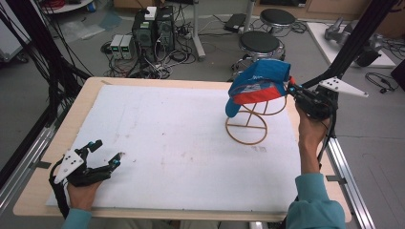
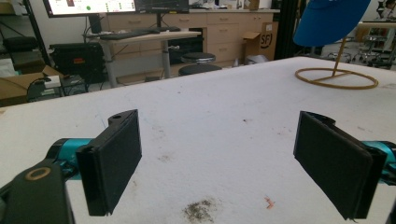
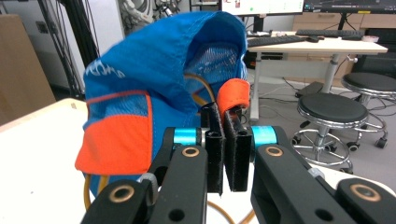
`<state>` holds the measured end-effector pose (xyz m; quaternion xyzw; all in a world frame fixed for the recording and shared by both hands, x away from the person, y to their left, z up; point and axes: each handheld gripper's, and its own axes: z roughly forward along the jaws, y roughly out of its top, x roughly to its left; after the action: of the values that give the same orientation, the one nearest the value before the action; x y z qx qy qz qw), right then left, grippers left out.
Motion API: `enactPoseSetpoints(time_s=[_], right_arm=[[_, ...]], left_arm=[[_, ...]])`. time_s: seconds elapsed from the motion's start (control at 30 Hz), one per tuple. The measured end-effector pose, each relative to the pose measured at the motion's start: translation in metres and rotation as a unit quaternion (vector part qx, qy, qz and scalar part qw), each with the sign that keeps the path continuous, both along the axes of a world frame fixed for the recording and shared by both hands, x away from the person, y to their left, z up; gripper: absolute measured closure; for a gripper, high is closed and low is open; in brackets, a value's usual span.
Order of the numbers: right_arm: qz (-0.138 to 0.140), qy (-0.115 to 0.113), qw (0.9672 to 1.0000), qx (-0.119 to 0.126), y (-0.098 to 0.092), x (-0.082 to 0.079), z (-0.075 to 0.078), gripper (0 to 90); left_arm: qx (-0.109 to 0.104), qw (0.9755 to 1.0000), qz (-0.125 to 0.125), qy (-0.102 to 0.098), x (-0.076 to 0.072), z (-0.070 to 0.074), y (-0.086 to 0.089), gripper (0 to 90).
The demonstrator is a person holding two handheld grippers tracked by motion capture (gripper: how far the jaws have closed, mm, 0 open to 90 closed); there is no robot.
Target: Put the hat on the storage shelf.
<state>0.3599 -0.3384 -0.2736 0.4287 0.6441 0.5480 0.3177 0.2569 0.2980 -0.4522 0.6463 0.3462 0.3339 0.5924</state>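
Blue cap (image 3: 159,70) strap pinched in closed right hand-held gripper (image 3: 227,116).

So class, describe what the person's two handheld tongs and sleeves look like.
Both tongs, left and right, are black with teal joints, flat black pads, brass-coloured rivets and a white three-cornered plate on top. A black cable trails from the left. The sleeves are teal.

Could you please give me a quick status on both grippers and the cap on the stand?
Right gripper shut on cap's orange strap. Left gripper open, low over the table. Cap draped on wire stand. Nothing in the way.
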Motion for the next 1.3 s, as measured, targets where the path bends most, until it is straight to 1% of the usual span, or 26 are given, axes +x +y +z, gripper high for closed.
enactPoseSetpoints(time_s=[0.1,0.13,0.17,0.23,0.33,0.37,0.4,0.43,0.53,0.67,0.73,0.83,0.87,0.9,1.07,1.1,1.3], right_arm=[[-0.002,0.006,1.0000,-0.004,-0.003,-0.003,-0.007,87.9],[-0.002,0.006,1.0000,-0.004,-0.003,-0.003,-0.007,87.9],[-0.002,0.009,1.0000,-0.002,-0.006,-0.004,-0.011,87.8],[-0.003,0.011,0.9999,0.000,-0.009,-0.005,-0.016,87.9],[-0.006,0.015,0.9999,-0.001,-0.011,-0.006,-0.020,87.8],[-0.006,0.017,0.9998,0.002,-0.013,-0.008,-0.024,87.8],[-0.006,0.017,0.9998,0.002,-0.013,-0.008,-0.024,87.8],[-0.004,0.021,0.9998,0.006,-0.014,-0.009,-0.027,87.8],[-0.004,0.021,0.9997,0.006,-0.014,-0.009,-0.029,87.8],[0.002,0.029,0.9996,0.007,-0.012,-0.008,-0.033,87.8],[0.004,0.030,0.9995,0.003,-0.010,-0.006,-0.036,87.8],[0.004,0.039,0.9991,0.012,-0.012,-0.005,-0.043,87.9],[0.004,0.039,0.9991,0.012,-0.012,-0.005,-0.043,87.9],[0.007,0.043,0.9989,0.018,-0.013,-0.005,-0.047,87.8],[0.008,0.044,0.9988,0.018,-0.013,-0.004,-0.051,87.8],[0.008,0.043,0.9988,0.022,-0.013,-0.005,-0.052,87.8],[0.012,0.042,0.9988,0.023,-0.016,-0.009,-0.055,87.9]], left_arm=[[0.000,1.0000,0.000,-0.001,0.000,0.000,0.000,15.5],[0.000,1.0000,0.000,-0.001,0.000,0.000,0.000,15.5],[0.000,1.0000,0.000,-0.001,0.000,0.000,0.000,15.5],[-0.001,1.0000,0.001,-0.002,0.000,0.000,0.000,15.5],[0.000,1.0000,0.001,-0.001,0.000,0.000,0.000,15.5],[0.000,1.0000,0.001,-0.001,0.000,0.000,0.000,15.5],[0.000,1.0000,0.001,-0.001,0.000,0.000,0.000,15.5],[0.000,1.0000,0.002,-0.001,0.000,0.000,0.000,15.5],[0.000,1.0000,0.002,-0.001,0.000,0.000,0.000,15.5],[0.001,1.0000,0.002,-0.001,0.000,0.000,0.000,15.5],[0.001,1.0000,0.003,-0.002,-0.001,0.000,0.000,15.5],[0.000,1.0000,0.003,-0.002,-0.001,0.000,0.000,15.5],[0.000,1.0000,0.003,-0.002,-0.001,0.000,0.000,15.5],[0.000,1.0000,0.003,-0.002,-0.001,0.000,0.000,15.5],[0.000,1.0000,0.003,-0.003,0.000,0.000,-0.001,15.5],[0.000,1.0000,0.003,-0.002,-0.001,0.000,-0.001,15.5],[0.002,1.0000,0.003,-0.002,0.000,0.000,-0.001,15.5]])
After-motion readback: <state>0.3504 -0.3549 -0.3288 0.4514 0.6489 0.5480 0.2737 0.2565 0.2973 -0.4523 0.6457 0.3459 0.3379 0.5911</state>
